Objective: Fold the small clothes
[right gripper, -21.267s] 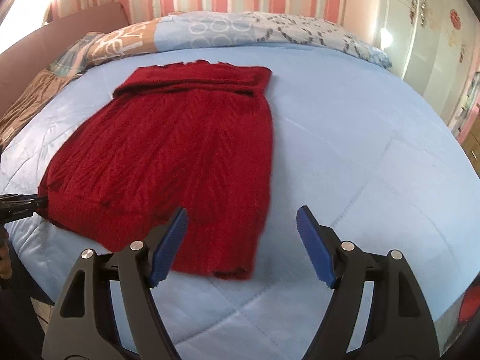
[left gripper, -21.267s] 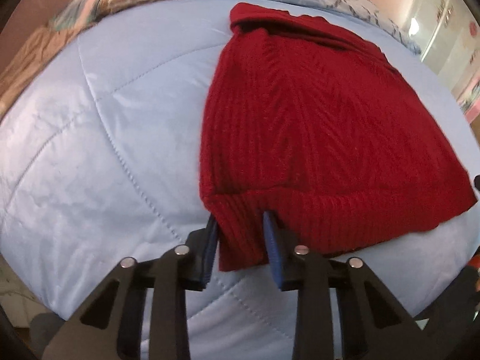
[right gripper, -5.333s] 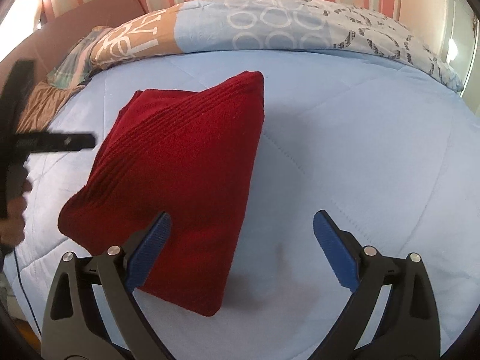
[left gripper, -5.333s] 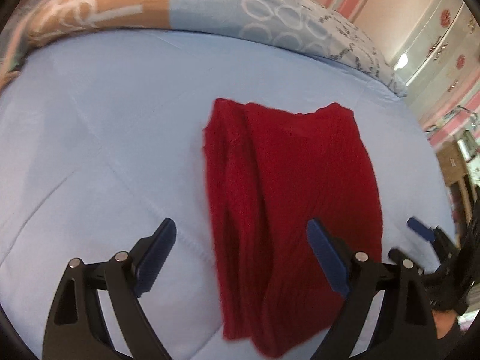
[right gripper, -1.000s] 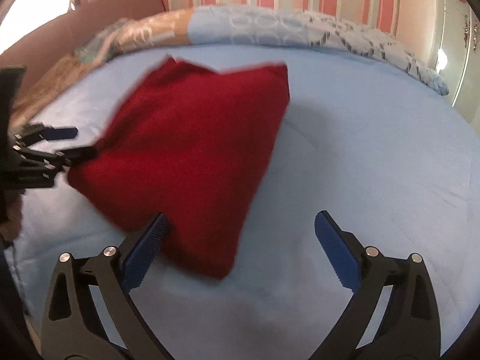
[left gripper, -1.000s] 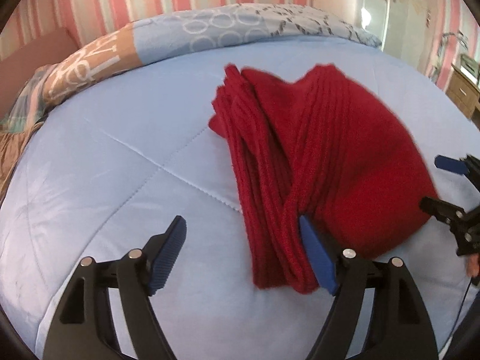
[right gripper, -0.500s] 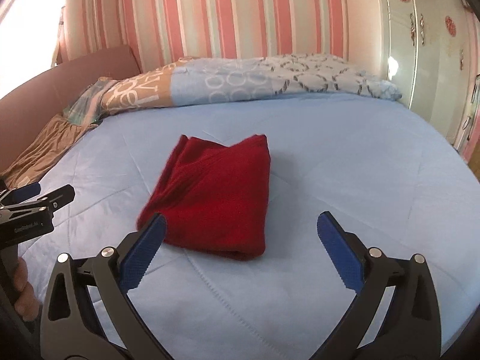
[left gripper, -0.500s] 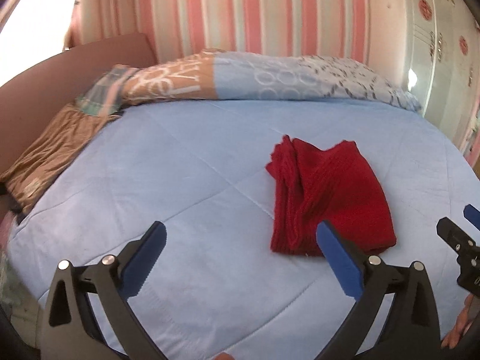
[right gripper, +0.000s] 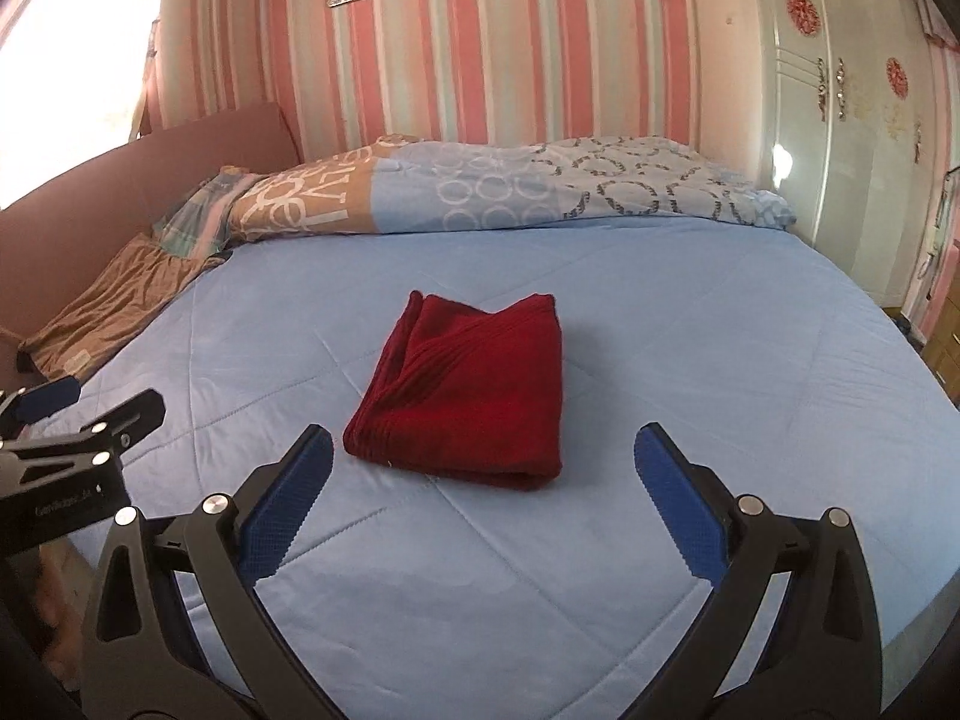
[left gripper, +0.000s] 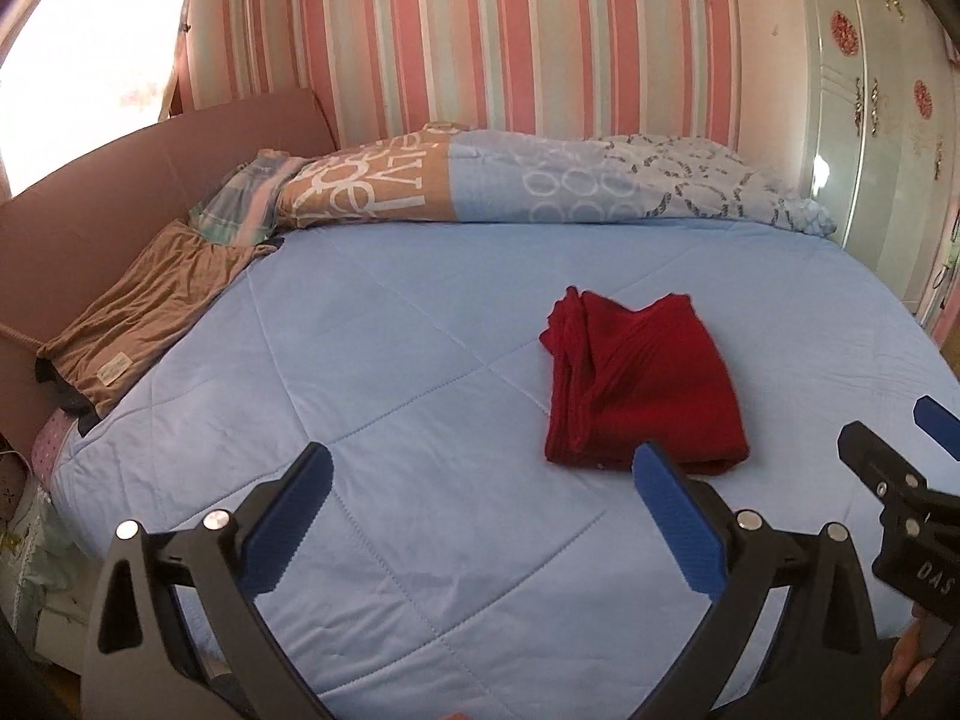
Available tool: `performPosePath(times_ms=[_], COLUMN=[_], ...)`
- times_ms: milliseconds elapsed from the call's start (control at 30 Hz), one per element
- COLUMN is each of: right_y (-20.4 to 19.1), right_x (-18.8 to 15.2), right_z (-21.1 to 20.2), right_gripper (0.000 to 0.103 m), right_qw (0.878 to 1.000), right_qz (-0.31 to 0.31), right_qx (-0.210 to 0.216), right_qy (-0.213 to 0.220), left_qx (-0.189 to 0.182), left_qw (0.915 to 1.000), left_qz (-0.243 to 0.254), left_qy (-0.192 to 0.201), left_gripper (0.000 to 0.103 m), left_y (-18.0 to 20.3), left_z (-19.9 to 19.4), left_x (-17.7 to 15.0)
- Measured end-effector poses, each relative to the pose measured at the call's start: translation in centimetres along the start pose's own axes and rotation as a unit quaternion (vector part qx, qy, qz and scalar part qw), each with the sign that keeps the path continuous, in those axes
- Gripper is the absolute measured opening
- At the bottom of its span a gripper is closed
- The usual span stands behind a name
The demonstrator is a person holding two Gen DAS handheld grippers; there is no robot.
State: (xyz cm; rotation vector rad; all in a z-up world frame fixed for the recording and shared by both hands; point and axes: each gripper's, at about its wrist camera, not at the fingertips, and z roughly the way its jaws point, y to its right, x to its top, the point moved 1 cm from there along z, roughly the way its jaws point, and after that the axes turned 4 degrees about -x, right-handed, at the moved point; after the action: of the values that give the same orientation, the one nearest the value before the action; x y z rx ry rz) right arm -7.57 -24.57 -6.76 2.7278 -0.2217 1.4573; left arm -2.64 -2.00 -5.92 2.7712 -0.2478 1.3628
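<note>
A red knitted garment [left gripper: 639, 384] lies folded into a compact rectangle on the light blue quilt [left gripper: 390, 396]; it also shows in the right wrist view [right gripper: 474, 387]. My left gripper [left gripper: 480, 480] is open and empty, held back from the garment above the quilt's near part. My right gripper [right gripper: 483, 468] is open and empty, just short of the garment's near edge. Each gripper shows at the edge of the other's view: the right one [left gripper: 900, 450] and the left one [right gripper: 78, 414].
A patterned duvet [left gripper: 510, 186] is bundled along the far side of the bed. A brown garment [left gripper: 144, 300] lies at the left by the headboard [left gripper: 120, 180]. A white wardrobe [right gripper: 852, 120] stands at the right.
Both grippers have let go of the folded garment and pulled back and up from it. The garment now lies still on the quilt, farther away in both views.
</note>
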Motion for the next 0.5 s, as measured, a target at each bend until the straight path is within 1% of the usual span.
performPosePath(times_ms=[133, 200, 233, 367, 500], right_y=[0.8, 0.9, 1.0, 0.9, 0.7], right_x=[1.0, 1.0, 1.0, 0.5, 0.3], right_z=[-1.5, -1.5, -1.6, -1.5, -2.0], right_gripper=[0.1, 0.1, 0.1, 0.1, 0.1], right_qw=[1.0, 1.0, 1.0, 0.999, 0.999], right_qz=[0.005, 0.005, 0.004, 0.001, 0.0], right_qx=[-0.015, -0.021, -0.024, -0.033, -0.031], right_qy=[0.01, 0.012, 0.013, 0.01, 0.014], left_qx=[-0.011, -0.016, -0.02, -0.011, -0.014], left_qw=[0.9998, 0.9997, 0.9995, 0.9996, 0.9997], left_qz=[0.007, 0.009, 0.011, 0.022, 0.012], left_qy=[0.016, 0.019, 0.02, 0.014, 0.017], left_gripper=[0.101, 0.101, 0.101, 0.101, 0.101], left_y=[0.8, 1.1, 1.3, 1.7, 1.2], left_z=[-2.2, -2.6, -2.8, -2.4, -2.4], left_x=[0.7, 0.8, 0.7, 0.2, -0.1])
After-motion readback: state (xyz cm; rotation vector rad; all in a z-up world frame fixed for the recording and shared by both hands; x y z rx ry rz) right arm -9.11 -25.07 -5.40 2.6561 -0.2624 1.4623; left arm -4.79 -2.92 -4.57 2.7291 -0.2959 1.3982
